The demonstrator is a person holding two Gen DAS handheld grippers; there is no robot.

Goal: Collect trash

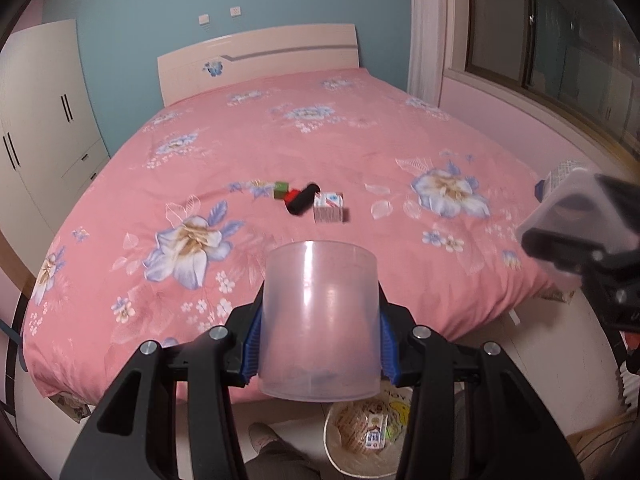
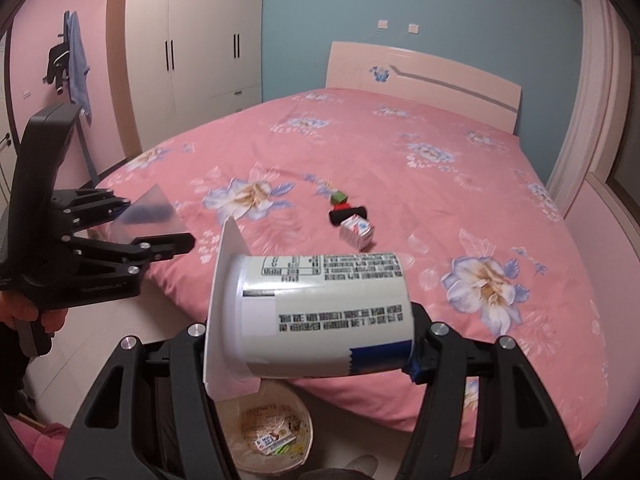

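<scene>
My left gripper (image 1: pixel 320 344) is shut on a translucent plastic cup (image 1: pixel 320 312), held upright between the blue pads above the bed's foot. My right gripper (image 2: pixel 316 344) is shut on a white yoghurt cup (image 2: pixel 324 312) that lies sideways, its peeled lid (image 2: pixel 226 304) sticking out to the left. Below both grippers a round trash bin (image 2: pixel 306 416) stands on the floor with wrappers and a small carton inside. On the pink bedspread (image 1: pixel 320 140) lie a small milk carton (image 1: pixel 329 208), a black and red item (image 1: pixel 301 200) and a green cube (image 1: pixel 281 189).
The bed fills most of both views, its headboard (image 1: pixel 260 60) against the blue wall. A white wardrobe (image 2: pixel 188 52) stands on the left and a window (image 1: pixel 560 40) on the right. A person's foot (image 1: pixel 264 436) is beside the bin, and a hand (image 2: pixel 24 312) grips the left tool's handle.
</scene>
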